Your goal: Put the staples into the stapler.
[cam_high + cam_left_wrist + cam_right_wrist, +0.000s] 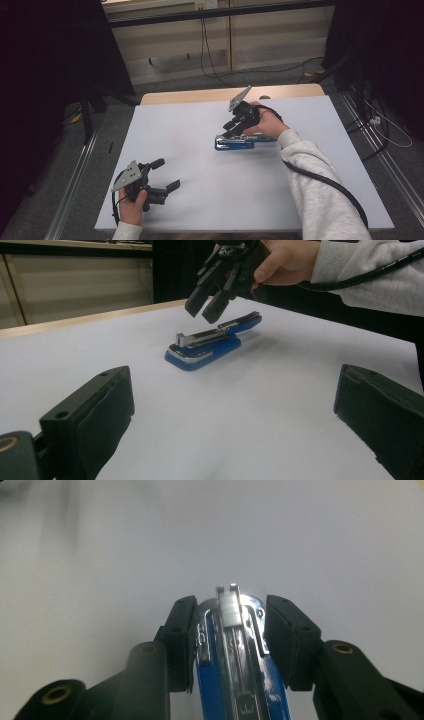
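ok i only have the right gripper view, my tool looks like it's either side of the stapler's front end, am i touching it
observer: no. In the left gripper view the right tool hangs above the blue stapler with a clear gap.
operator: is the stapler flat on the table
observer: yes, the high view shows it lying on its base on the white table.
operator: where's the left tool
observer: the left tool is near the table's front left, jaws wide apart, holding nothing, well away from the stapler.
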